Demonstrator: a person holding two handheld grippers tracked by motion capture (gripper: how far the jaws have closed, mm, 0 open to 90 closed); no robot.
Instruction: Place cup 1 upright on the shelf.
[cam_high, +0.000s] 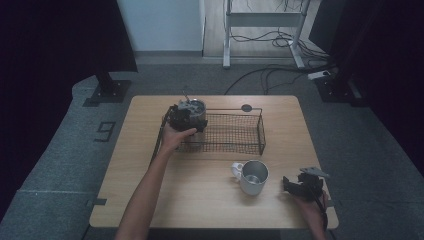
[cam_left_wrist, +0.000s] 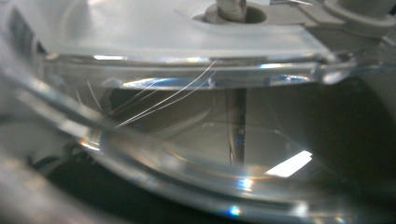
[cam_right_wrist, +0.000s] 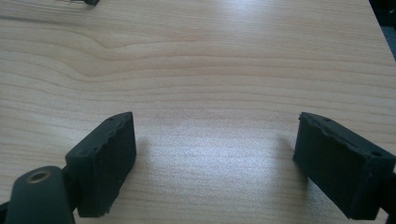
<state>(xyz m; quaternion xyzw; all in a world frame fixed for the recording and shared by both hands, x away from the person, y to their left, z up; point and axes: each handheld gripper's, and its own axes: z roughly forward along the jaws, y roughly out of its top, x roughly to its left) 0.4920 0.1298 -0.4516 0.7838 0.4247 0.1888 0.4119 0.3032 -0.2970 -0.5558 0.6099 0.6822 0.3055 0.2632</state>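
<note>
The person's left forearm reaches from the near edge toward the far left, its hand wrapped around the left gripper (cam_high: 186, 119), whose grip cannot be made out. At the near right, the other hand holds the right gripper (cam_high: 289, 184) low, jaws standing apart with nothing between them.

The left claw (cam_high: 192, 121) hides its jaws (and grip) behind the blurred glass container (cam_left_wrist: 196, 116).

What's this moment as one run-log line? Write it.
left claw: grips clear lidded jar in black wire basket | right claw: open, empty, over wooden table
</note>
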